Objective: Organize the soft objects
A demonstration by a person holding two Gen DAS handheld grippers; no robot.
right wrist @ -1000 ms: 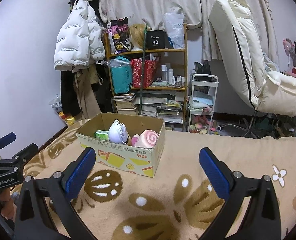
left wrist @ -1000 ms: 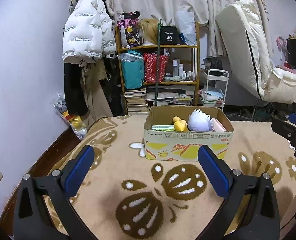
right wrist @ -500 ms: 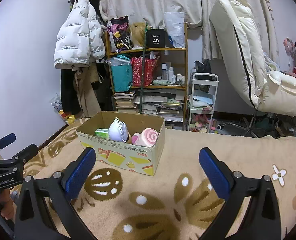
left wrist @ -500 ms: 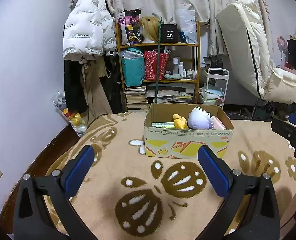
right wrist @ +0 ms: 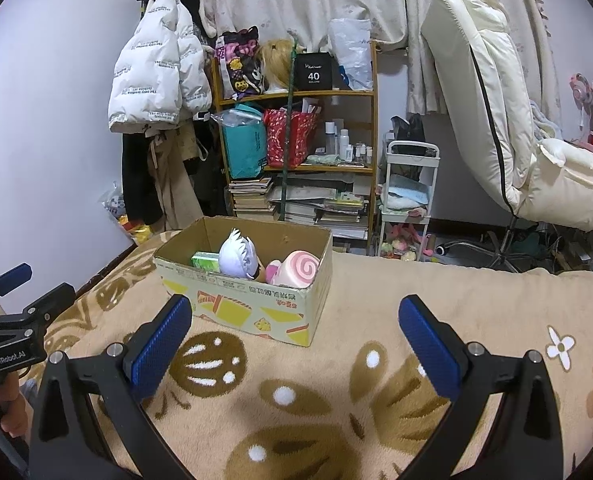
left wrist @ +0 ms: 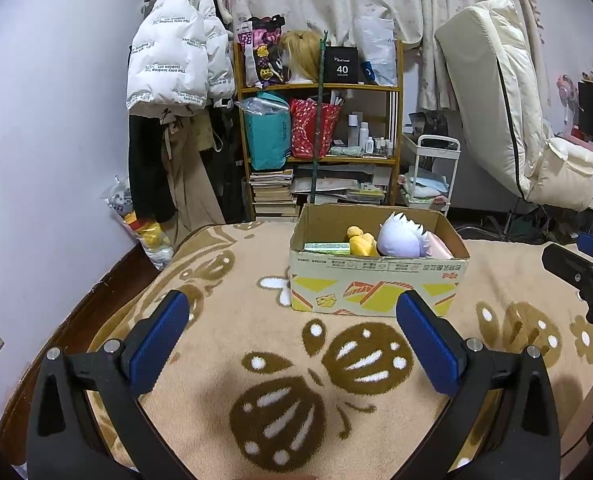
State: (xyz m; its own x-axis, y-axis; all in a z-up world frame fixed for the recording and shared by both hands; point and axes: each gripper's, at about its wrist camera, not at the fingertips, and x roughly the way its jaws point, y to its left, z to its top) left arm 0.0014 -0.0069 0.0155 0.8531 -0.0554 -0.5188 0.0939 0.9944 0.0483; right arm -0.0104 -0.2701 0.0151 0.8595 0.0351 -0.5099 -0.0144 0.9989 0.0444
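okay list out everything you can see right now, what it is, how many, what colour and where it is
cardboard box: 1, tan with yellow print, on the blanket
white-haired plush doll: 1, white, in the box's middle
pink swirl plush: 1, pink, box's right end
yellow plush: 1, yellow, left of the doll
green packet: 1, green, box's left end
blanket: 1, beige with brown pattern, under everything
wooden shelf: 1, brown, back wall
puffer jacket: 1, white, hanging left
recliner chair: 1, cream, right
left claw: 1, black, blue pads, open
right claw: 1, black, blue pads, open
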